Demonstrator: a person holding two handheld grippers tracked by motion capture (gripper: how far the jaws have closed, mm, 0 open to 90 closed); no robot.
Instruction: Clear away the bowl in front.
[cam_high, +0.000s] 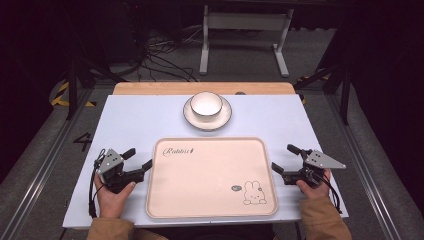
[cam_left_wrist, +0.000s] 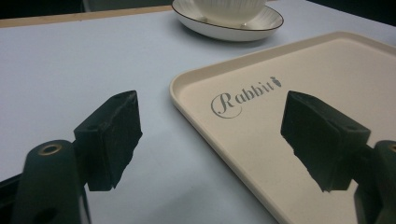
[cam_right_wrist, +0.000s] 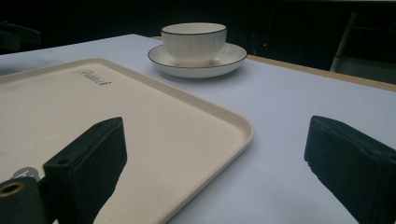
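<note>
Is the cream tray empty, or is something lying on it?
Empty. The cream tray carries only its printed word and rabbit drawing; the bowl sits on its saucer beyond the tray, on the table.

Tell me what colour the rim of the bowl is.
The bowl is white with a thin dark rim, clearest in the right gripper view.

Left gripper (cam_high: 139, 159) and right gripper (cam_high: 283, 159): black bodies, blunt black jaws, grey three-cornered top plates, trailing black cables; tan sleeves.
</note>
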